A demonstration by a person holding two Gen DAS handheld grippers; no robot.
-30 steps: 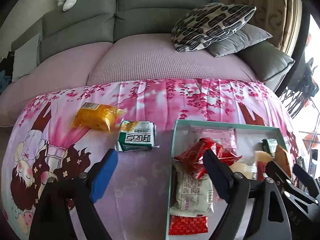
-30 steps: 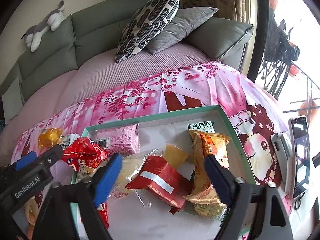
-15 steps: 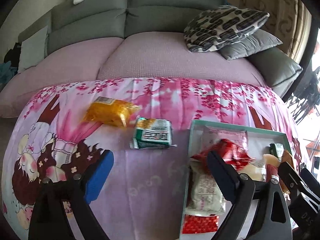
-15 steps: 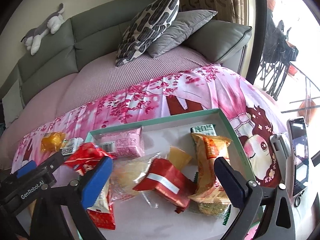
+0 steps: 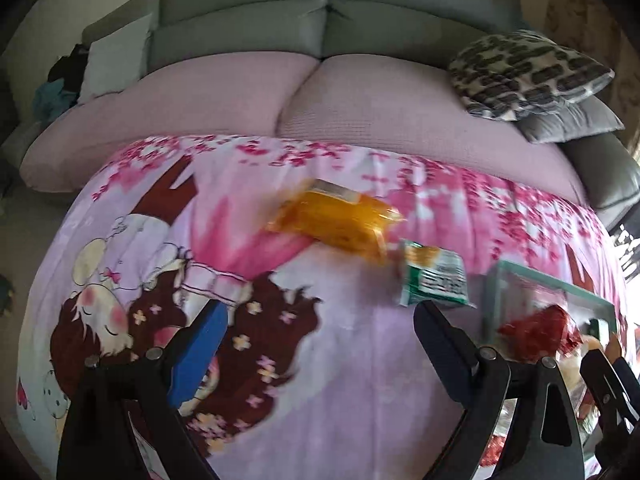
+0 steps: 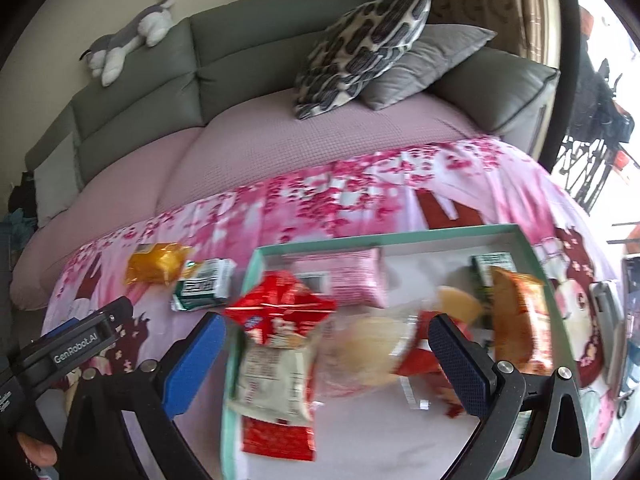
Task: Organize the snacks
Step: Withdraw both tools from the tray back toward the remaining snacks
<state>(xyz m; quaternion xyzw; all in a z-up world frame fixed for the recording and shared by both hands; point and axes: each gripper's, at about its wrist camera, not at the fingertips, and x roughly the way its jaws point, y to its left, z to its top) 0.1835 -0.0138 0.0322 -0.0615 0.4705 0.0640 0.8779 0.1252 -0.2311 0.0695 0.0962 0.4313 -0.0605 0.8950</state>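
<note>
**Snacks split between cloth and box, both grippers empty**

A pink cartoon-print cloth point(image 5: 320, 360) is covering the surface in front of a grey sofa point(image 6: 240, 52), whose seat is lying under a mauve cover point(image 5: 360, 108). A patterned cushion point(image 6: 360, 44) is leaning on a grey cushion point(image 6: 424, 64), and a plush toy point(image 6: 128, 40) is lying on the backrest at 10 o'clock in the right view.

The left gripper point(image 5: 320, 332) is hovering over the cloth, jaws apart, nothing between them. At 12 o'clock from it an orange packet point(image 5: 336, 224) is lying, with a green packet point(image 5: 434, 280) just beside it at 1 o'clock. Both are blurred, their print unreadable.

The right gripper point(image 6: 328, 344) is hanging over the teal box point(image 6: 400, 236), jaws apart. A red packet point(image 6: 280, 308) is resting on a white one point(image 6: 272, 376); the snacks at the middle are smeared.

The left view is cutting the box off at 3 o'clock. Only the right view is showing its pink packet point(image 6: 352, 280) and a phone point(image 6: 604, 328) at 3 o'clock.
</note>
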